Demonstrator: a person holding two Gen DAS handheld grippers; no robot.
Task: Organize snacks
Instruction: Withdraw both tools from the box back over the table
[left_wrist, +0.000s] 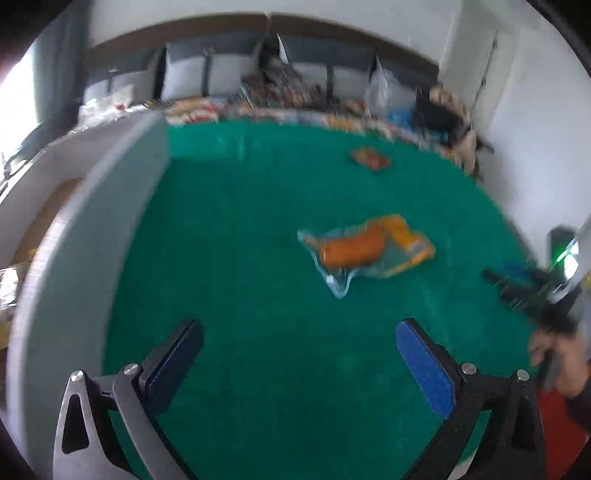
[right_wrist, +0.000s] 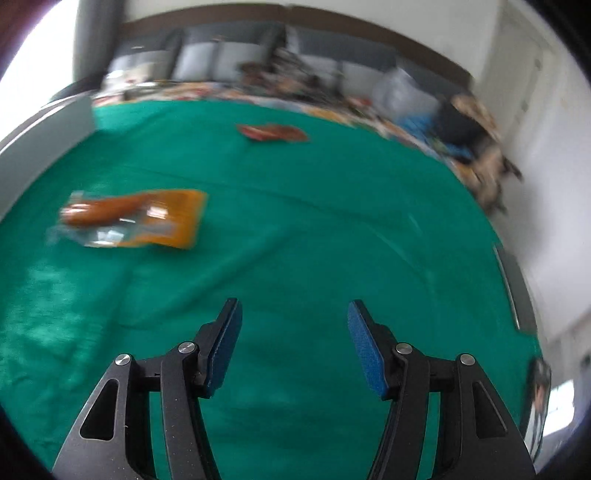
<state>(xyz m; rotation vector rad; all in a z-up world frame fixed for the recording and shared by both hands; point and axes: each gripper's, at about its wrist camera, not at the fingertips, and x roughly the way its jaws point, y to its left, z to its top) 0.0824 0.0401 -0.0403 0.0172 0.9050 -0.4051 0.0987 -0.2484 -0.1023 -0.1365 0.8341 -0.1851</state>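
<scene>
An orange sausage snack in a clear and orange packet lies on the green cloth, ahead and slightly right of my left gripper, which is open and empty. The same packet shows in the right wrist view, far to the left of my right gripper, also open and empty. A small red-brown snack packet lies farther back on the cloth; it also shows in the right wrist view. The right gripper appears at the right edge of the left wrist view.
A grey-white box wall stands along the left side of the green cloth. A cluttered strip of snack packets lines the far edge, with a sofa behind. A white wall stands to the right.
</scene>
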